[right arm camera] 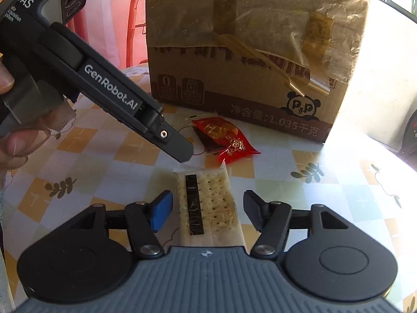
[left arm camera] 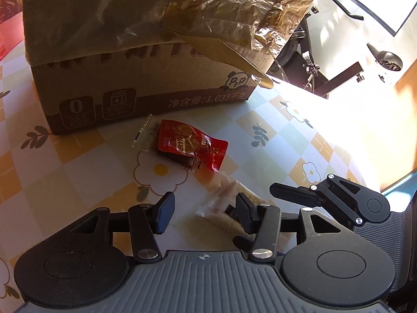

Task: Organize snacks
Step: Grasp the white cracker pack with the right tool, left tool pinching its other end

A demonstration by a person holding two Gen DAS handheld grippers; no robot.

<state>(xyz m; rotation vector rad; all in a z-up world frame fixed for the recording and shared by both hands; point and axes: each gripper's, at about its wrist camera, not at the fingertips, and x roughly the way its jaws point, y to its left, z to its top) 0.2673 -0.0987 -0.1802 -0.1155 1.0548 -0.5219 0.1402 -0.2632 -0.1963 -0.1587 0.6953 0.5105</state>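
Little looks done — red snack packet and cracker pack lie loose before the cardboard box. Right claw straddles the crackers, spread wide; left claw likewise released.

Checked floral tablecloth, cardboard box, red snack packet, cracker pack lying on it

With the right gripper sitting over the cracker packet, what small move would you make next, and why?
Probably close the right gripper on the cracker packet. Its fingers are open with the packet lying lengthwise between them on the table, apparently touching neither side. The left gripper is open beside it, and the red snack packet waits by the cardboard box.
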